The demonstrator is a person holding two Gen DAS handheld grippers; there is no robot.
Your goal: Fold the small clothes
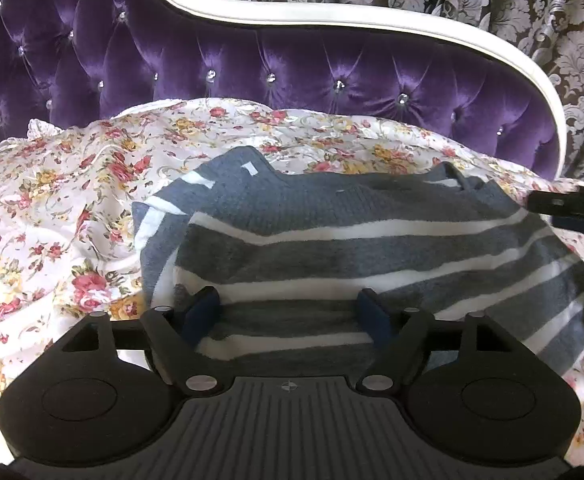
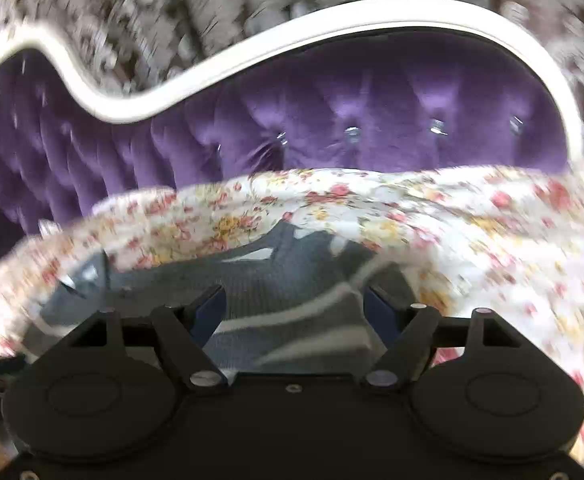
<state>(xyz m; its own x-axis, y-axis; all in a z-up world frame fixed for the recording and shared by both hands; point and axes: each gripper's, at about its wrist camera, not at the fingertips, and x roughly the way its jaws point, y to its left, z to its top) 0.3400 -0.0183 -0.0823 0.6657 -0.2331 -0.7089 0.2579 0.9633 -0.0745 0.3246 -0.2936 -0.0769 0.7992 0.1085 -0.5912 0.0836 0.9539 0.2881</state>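
Two grippers, left (image 1: pixel 292 312) and right (image 2: pixel 296 312), jaws apart over grey-and-white striped knit garment (image 1: pixel 372 236) lying on floral bedsheet (image 1: pixel 51 208); risk of snagging sheet along with knit, spoiling fold.

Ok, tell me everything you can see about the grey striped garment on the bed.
The grey striped garment looks like a soft knit with thin white stripes. It lies rumpled and partly folded on the floral sheet, one layer doubled over another at its left end, in front of the purple tufted headboard. The left gripper sits at its near edge, fingers apart with fabric between them. The right gripper, blurred in its own view, stands open over it.
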